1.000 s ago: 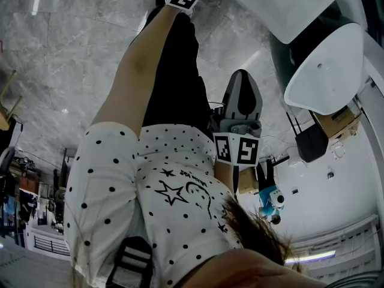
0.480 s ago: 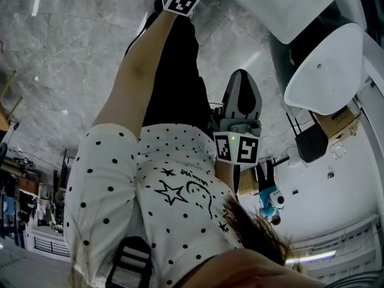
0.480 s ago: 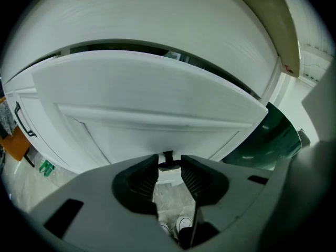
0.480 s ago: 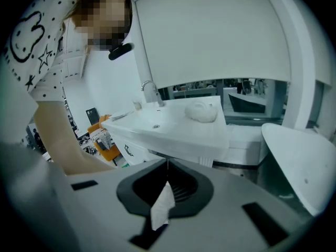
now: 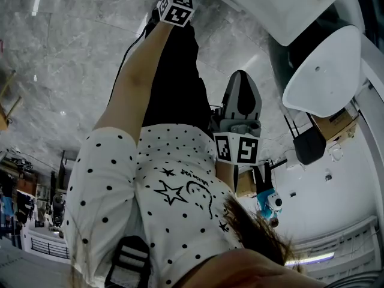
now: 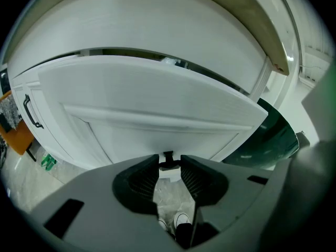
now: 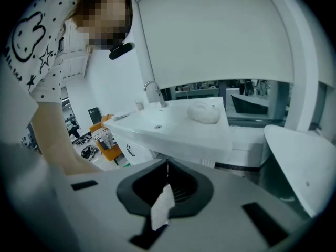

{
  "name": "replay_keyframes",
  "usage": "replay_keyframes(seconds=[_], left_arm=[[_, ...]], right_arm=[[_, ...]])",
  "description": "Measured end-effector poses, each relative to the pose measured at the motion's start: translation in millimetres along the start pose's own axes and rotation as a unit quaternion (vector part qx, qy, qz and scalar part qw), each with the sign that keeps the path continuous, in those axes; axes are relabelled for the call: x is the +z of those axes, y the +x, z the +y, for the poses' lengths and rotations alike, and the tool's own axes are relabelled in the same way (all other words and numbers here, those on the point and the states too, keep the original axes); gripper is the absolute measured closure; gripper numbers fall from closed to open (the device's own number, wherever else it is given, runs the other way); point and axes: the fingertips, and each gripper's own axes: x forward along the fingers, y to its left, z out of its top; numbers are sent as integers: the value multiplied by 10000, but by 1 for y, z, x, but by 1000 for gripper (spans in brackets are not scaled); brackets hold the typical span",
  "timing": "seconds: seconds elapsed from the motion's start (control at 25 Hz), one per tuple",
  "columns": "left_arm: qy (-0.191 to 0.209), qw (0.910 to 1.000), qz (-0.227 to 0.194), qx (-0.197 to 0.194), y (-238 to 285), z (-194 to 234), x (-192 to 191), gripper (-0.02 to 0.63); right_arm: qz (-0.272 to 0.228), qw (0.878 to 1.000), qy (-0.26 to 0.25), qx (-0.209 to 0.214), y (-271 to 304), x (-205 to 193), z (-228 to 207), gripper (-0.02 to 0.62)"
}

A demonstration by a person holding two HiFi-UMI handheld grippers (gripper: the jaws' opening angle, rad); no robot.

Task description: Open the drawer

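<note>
Already part-way out: the drawer (image 6: pixel 147 98) stands proud of the white cabinet (image 6: pixel 131 25), with a dark gap along its top edge, just under the counter (image 6: pixel 275 51) lip. Its small dark knob (image 6: pixel 168 159) sits low on the drawer front, between the tips of the left tool (image 6: pixel 169 168). That tool's jaws are closing and grasp the knob, both pads touching it. Change over the last second: in the head view its marker cube (image 5: pixel 176 9) has slid away from the cabinet toward the person. I judge the pull is under way, drawer not yet fully out. Well apart from the drawer, the right tool (image 7: pixel 167 166) hangs idle, clenched, a white scrap (image 7: pixel 161 208) nipped between its pads. Writing: the shirt (image 5: pixel 180 185) shows a star, a smiley and a cursive line too small to read. The cubes bear only square markers. No brand seen.
</note>
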Motion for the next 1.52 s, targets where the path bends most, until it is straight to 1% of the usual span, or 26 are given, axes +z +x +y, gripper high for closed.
replay_keyframes(seconds=[0.4, 0.64, 0.96, 1.52], left_arm=[[-32, 10000, 14, -61, -19, -7, -20, 482], [29, 9998, 110, -131, -32, -6, -43, 482], [14, 9995, 164, -255, -44, -9, -61, 483], [-25, 9996, 134, -265, -47, -11, -62, 483]], right_arm=[[40, 9999, -77, 109, 1, 0, 8, 581], [61, 9998, -117, 155, 2, -5, 17, 581], [94, 9996, -153, 202, 4, -8, 27, 581], [76, 9996, -168, 194, 0, -12, 35, 581]])
